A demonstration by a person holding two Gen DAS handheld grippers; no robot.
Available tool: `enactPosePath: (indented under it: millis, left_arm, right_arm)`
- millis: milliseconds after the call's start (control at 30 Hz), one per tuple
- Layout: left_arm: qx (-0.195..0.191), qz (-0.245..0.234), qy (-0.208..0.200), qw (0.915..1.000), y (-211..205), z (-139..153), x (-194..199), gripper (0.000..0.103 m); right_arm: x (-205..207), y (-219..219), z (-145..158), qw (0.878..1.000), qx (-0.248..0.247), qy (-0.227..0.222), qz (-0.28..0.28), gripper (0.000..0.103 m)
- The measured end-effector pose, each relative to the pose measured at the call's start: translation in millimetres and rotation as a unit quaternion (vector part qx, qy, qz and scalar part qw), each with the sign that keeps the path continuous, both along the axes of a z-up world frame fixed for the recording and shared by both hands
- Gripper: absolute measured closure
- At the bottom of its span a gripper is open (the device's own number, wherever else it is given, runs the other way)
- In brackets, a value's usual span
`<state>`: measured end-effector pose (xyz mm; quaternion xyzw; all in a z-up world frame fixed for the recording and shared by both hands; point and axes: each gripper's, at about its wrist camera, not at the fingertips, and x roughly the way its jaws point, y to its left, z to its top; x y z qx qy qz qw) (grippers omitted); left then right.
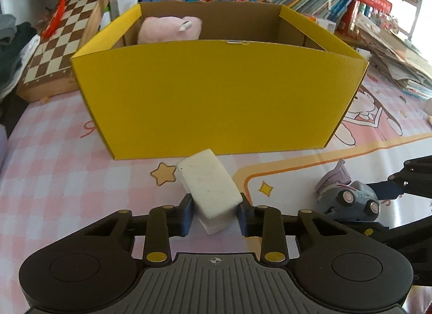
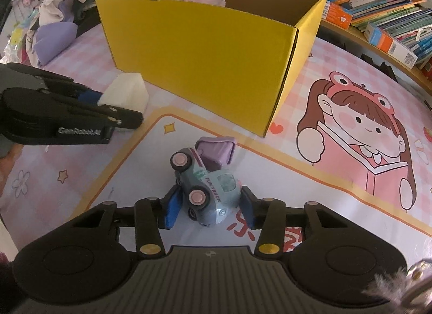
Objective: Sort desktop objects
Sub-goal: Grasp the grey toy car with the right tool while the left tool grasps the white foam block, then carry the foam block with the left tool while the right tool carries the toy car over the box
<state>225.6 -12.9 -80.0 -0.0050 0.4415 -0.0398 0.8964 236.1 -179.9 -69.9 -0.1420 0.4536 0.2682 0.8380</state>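
Left gripper (image 1: 216, 212) is clamped on the white block (image 1: 212, 188), blue pads pressing both its sides, angled steeply down at the pink mat (image 1: 54, 173) just before the yellow box (image 1: 216, 97). Right gripper (image 2: 209, 207) tilts down too, jaws closed on the toy truck (image 2: 208, 185), tipped sideways. A pink plush (image 1: 168, 29) sits inside the box.

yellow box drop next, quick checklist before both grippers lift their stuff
1. Left gripper pads pressed on the white block: ok.
2. Right gripper clamped on the toy truck: cannot tell; the truck lies on its side between the pads, contact unclear.
3. Yellow box open on top: ok.
4. Room inside the box: ok; the pink plush fills only one end.
5. The two grippers apart from each other: ok.
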Motion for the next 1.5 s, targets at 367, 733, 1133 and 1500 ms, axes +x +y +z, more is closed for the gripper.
enactPosePath:
  millis: [367,733,1133,1500]
  left_arm:
    - [-0.031,-0.003,-0.009,0.9995,10,16,-40,0.078]
    - [-0.029,-0.035,-0.047,0.9979,9,39,-66,0.079]
    - [-0.019,-0.067,-0.081,0.9943,15,60,-82,0.079]
    - [-0.004,-0.086,-0.136,0.9870,13,93,-66,0.079]
  right_arm:
    - [-15,0,12,1.000,0.015,-0.003,-0.006,0.060]
    - [-39,6,32,0.999,0.036,-0.018,-0.018,0.060]
    - [-49,5,56,0.996,0.062,-0.039,-0.044,0.060]
    - [-28,7,100,0.991,0.083,-0.093,-0.037,0.060]
